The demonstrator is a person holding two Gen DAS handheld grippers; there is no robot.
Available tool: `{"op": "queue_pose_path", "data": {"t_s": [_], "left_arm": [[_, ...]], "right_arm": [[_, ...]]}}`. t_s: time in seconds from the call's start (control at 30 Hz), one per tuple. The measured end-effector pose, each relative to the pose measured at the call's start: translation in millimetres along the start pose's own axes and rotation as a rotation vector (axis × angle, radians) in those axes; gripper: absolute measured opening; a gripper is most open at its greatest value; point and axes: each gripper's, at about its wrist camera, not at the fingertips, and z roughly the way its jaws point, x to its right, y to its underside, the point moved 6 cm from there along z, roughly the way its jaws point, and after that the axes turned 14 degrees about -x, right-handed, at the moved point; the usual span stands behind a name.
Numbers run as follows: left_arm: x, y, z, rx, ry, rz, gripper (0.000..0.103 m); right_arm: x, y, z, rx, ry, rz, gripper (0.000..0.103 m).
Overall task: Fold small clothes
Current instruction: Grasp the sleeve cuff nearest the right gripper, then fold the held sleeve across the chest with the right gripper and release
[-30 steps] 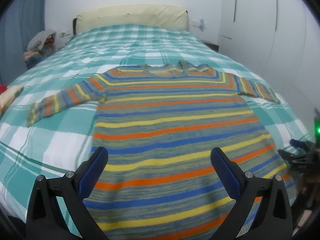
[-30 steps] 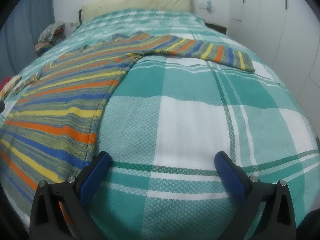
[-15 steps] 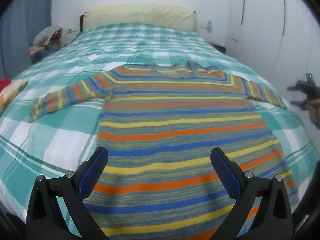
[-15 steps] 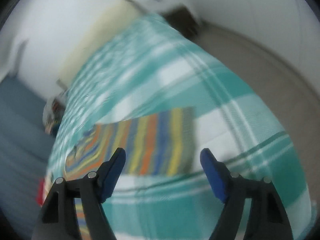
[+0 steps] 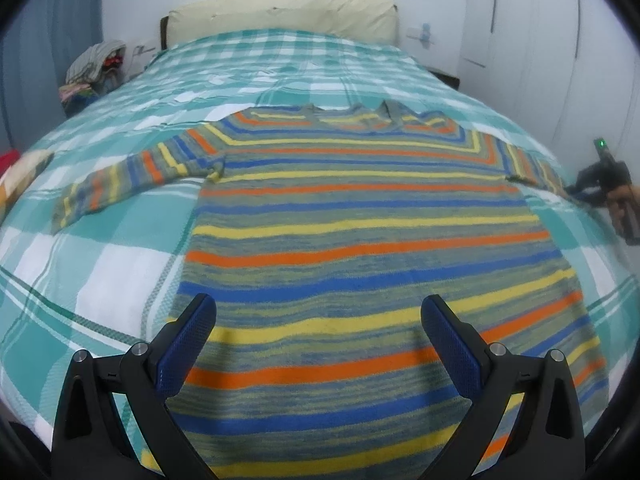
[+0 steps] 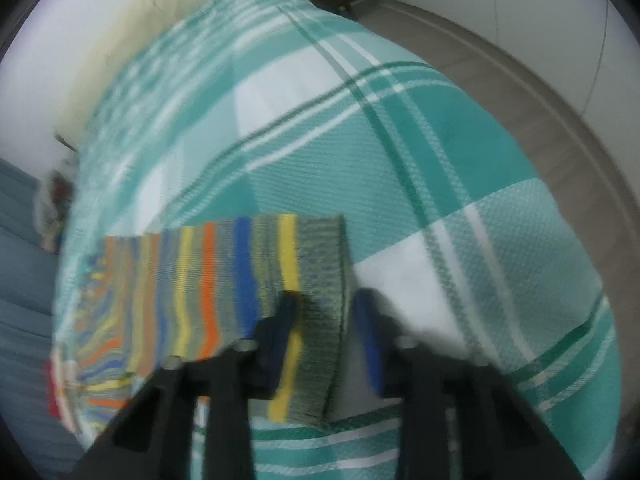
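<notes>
Sweater [image 5: 360, 240], striped in orange, blue and yellow, lies spread flat on its back across the near half of the bed [image 5: 100, 280], both sleeves stretched out to the sides. At the far right, the right gripper [image 6: 324, 312] has come over the cuff [image 6: 320, 280] of the right sleeve; its jaws have just been closing, and the cuff's ribbed end sits between them, though the blur hides whether the pads [image 6: 280, 320] press it yet. The left gripper [image 5: 318, 344] hovers above the hem with its jaws spread and nothing between them. The fold looks to be only starting: the first sleeve is being taken. Next, that grip probably needs to firm up before the sleeve is carried inward across the chest. The bedspread is a teal and white check, with a cream headboard [image 5: 280, 12] at the far end, a heap of clothes [image 5: 96, 68] at far left and white wardrobe doors [image 5: 520, 40] to the right.
</notes>
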Motion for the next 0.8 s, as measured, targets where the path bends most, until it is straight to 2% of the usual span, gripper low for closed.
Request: {"op": "queue_pose_path", "data": {"t_s": [0.03, 0.07, 0.17, 0.23, 0.33, 0.43, 0.57, 0.63, 0.7, 0.77, 0.8], "left_arm": [[1, 0, 0, 0.003, -0.008, 0.004, 0.102], [1, -1, -1, 0.008, -0.015, 0.006, 0.102], [0, -2, -9, 0.029, -0.011, 0.001, 0.102], [-1, -3, -15, 0.038, 0.017, -0.005, 0.102], [-1, -5, -22, 0.05, 0.04, 0.0, 0.102], [-4, -7, -22, 0.051, 0.033, -0.001, 0.102], [-10, -8, -20, 0.039, 0.051, -0.036, 0.102], [-14, -8, -19, 0.032, 0.05, -0.045, 0.102], [-18, -6, -16, 0.02, 0.031, -0.046, 0.102], [-22, -4, -11, 0.004, 0.008, -0.054, 0.102], [-24, -4, -10, -0.003, 0.005, -0.06, 0.102]], "right_arm": [[-1, 0, 1, 0.004, 0.009, -0.001, 0.007], [-3, 0, 0, 0.006, 0.005, 0.002, 0.002], [-12, 0, -17, 0.064, 0.053, -0.01, 0.002], [-32, -1, -43, 0.122, 0.086, -0.052, 0.002], [-93, 2, -93, 0.213, 0.131, -0.177, 0.002], [-181, 12, -125, 0.235, 0.065, -0.319, 0.002], [-291, 40, -117, 0.186, -0.027, -0.493, 0.002], [-348, 55, -89, 0.141, -0.057, -0.57, 0.002], [-379, 68, -62, 0.086, -0.114, -0.609, 0.005], [-398, 83, -25, -0.028, -0.248, -0.604, 0.024], [-403, 91, -14, -0.074, -0.32, -0.591, 0.028]]}}
